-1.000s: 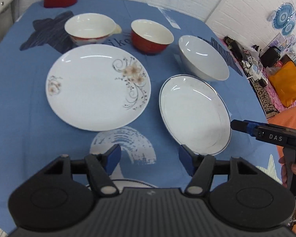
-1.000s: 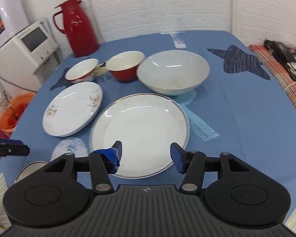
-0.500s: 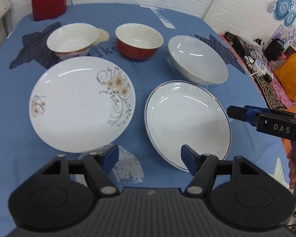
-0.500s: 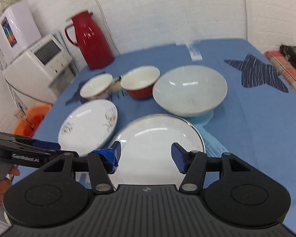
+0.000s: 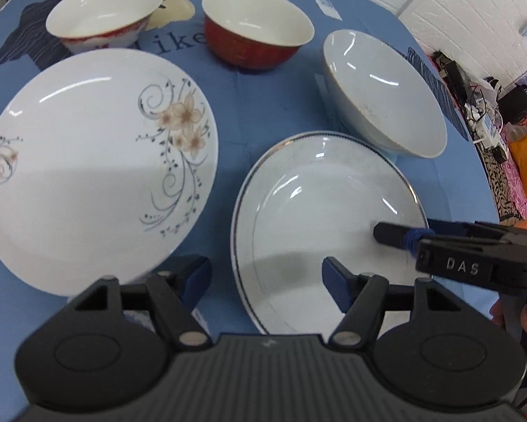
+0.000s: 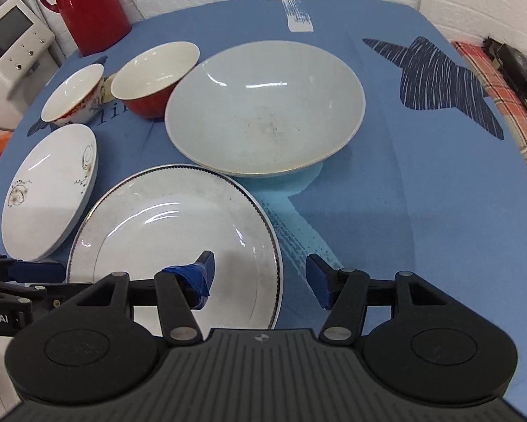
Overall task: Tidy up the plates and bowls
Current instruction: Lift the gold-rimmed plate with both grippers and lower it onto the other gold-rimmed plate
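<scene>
1. On the blue tablecloth (image 5: 270,119), at the far left in the left wrist view, we see a white bowl with a red pattern (image 5: 103,14), and just in front of it a flower-painted plate (image 5: 87,161).
2. Next to the right stands a red bowl (image 5: 256,28) with a cream inside, near the patterned bowl but not touching it.
3. Below the red bowl we find our left gripper (image 5: 265,276), its jaws spread with nothing between them. One blue pad sits by the near edge of the flower plate, the other over the silver-rimmed plate (image 5: 319,190).
4. Right of the red bowl is a large white bowl (image 5: 383,88). In the right wrist view its rim overlaps the far edge of the silver-rimmed plate; whether they touch, we cannot tell.
5. Our right gripper (image 6: 259,277) also stands parted and empty. Its left finger, wrapped in blue tape, hangs over the silver-rimmed plate, its right finger over bare cloth, so the plate's right edge lies between them.
6. At the back left of that view we see a red thermos jug (image 6: 87,3).
</scene>
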